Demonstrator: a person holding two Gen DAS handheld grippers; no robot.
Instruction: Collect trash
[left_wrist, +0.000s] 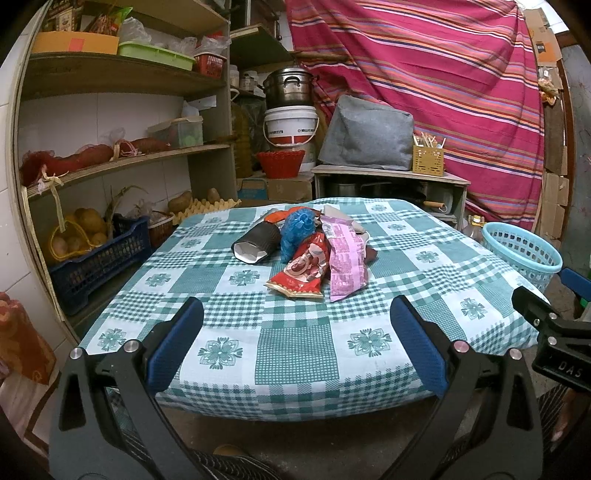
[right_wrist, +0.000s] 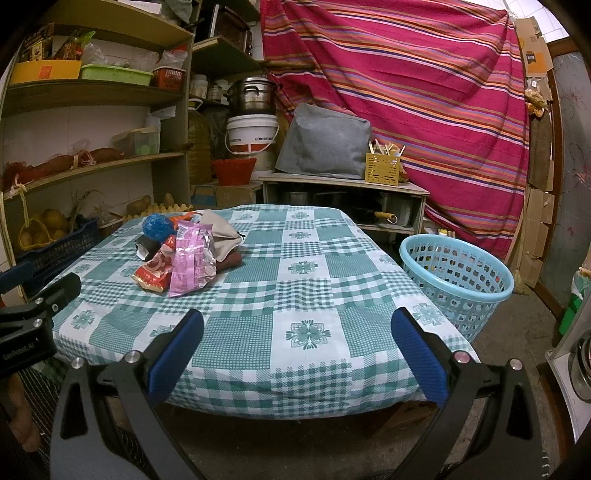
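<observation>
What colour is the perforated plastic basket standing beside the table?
Light blue: the perforated plastic basket shows best in the right wrist view.

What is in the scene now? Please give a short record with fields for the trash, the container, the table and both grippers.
trash: one pile with a pink foil wrapper, a red snack packet, a blue crumpled plastic bag and a dark paper cup lying on its side
container: light blue plastic basket on the floor, right of the table
table: green and white checked tablecloth
left gripper: open, holds nothing
right gripper: open, holds nothing
</observation>
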